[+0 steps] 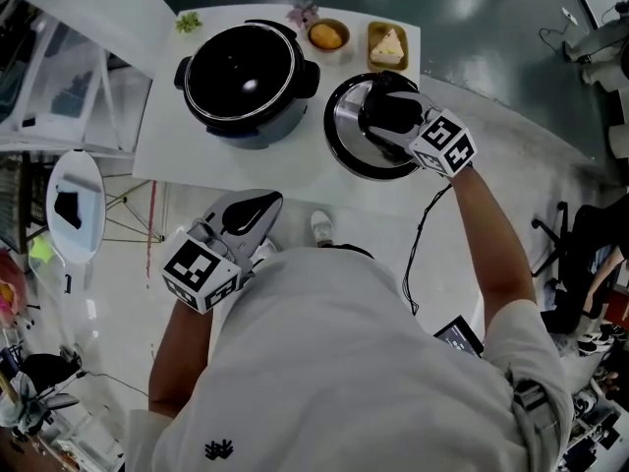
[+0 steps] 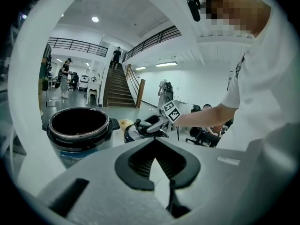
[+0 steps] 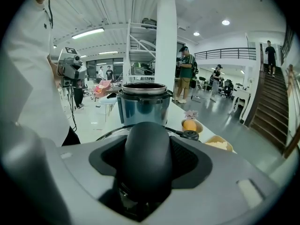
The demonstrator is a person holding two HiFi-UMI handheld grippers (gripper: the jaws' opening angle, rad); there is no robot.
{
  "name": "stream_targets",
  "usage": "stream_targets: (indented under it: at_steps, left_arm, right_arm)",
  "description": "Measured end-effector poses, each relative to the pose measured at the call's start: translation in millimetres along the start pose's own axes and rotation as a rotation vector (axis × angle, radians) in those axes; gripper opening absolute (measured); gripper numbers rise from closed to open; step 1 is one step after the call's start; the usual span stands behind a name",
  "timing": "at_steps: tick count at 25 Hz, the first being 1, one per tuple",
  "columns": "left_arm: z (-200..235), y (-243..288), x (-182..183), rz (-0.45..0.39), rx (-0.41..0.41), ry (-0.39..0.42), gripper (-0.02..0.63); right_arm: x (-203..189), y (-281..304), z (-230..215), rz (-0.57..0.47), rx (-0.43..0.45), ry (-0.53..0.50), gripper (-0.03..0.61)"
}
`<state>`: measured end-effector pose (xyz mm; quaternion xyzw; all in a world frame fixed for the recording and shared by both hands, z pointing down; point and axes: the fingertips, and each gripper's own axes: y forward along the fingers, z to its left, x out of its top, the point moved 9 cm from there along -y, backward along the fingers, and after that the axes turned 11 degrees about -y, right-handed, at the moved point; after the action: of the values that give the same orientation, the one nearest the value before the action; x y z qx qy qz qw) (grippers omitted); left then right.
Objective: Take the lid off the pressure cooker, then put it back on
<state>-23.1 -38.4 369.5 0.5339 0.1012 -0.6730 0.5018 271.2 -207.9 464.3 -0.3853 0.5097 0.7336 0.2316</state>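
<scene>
The black pressure cooker pot (image 1: 246, 82) stands without its lid on the left half of the white table (image 1: 177, 155); it also shows in the left gripper view as the pot (image 2: 79, 130) and straight ahead in the right gripper view as the pot (image 3: 143, 104). To its right, low over the table, is the round lid (image 1: 344, 136). My right gripper (image 1: 385, 106) is shut on the lid's black handle (image 3: 145, 158), which fills the space between the jaws. I cannot tell whether the lid rests on the table. My left gripper (image 1: 257, 207) hangs shut and holding nothing near my body, short of the table's near edge.
At the table's far edge sit a small bowl with an orange item (image 1: 327, 35), a dish with a cake slice (image 1: 387, 45), a small flower (image 1: 303, 14) and a green sprig (image 1: 189, 23). A round white side table (image 1: 74, 205) stands on the floor at left.
</scene>
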Motion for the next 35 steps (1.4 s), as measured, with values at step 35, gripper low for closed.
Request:
stream_targets:
  at_steps: [35]
  left_arm:
    - [14, 6, -3, 0.018, 0.134, -0.073, 0.006]
  right_arm:
    - [-72, 70, 13, 0.014, 0.025, -0.043, 0.291]
